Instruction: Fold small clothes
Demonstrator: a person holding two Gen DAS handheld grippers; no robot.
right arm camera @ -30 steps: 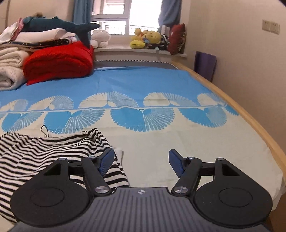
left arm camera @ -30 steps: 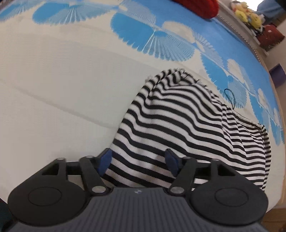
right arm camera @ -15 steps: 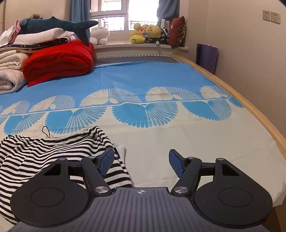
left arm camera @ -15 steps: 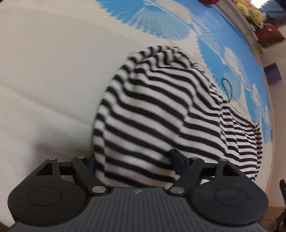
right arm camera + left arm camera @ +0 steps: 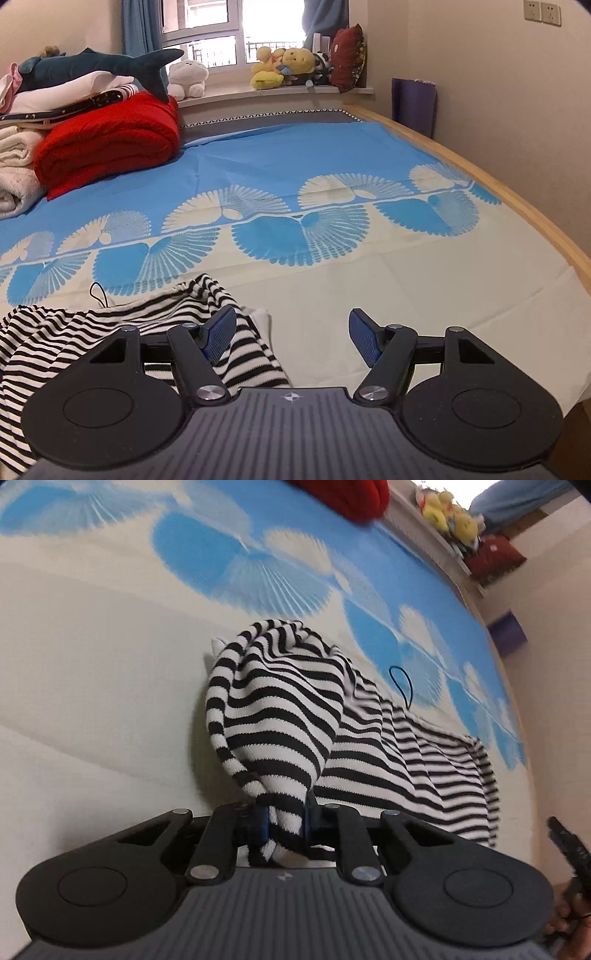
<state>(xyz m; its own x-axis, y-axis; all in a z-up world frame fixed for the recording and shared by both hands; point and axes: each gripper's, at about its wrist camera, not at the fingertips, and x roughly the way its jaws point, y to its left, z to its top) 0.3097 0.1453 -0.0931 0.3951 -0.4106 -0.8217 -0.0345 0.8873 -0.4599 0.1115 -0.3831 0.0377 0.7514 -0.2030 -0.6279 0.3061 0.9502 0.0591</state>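
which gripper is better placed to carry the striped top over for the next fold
Left. The left gripper is shut on a bunched edge of the striped top, lifting it. The right gripper is open, holding nothing, beside the garment.

Black left claw (image 5: pixel 283 821), blue pads, silver screws, ribbed grey housing

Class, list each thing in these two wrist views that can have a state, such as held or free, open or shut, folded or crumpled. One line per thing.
left gripper: shut, pinching a bunched edge of the garment.
right gripper: open, holding nothing.
striped garment: crumpled and unfolded, one end lifted off the bedsheet, the rest lying on it.
red blanket: folded, bedding piled on top.
window curtains: drawn open.
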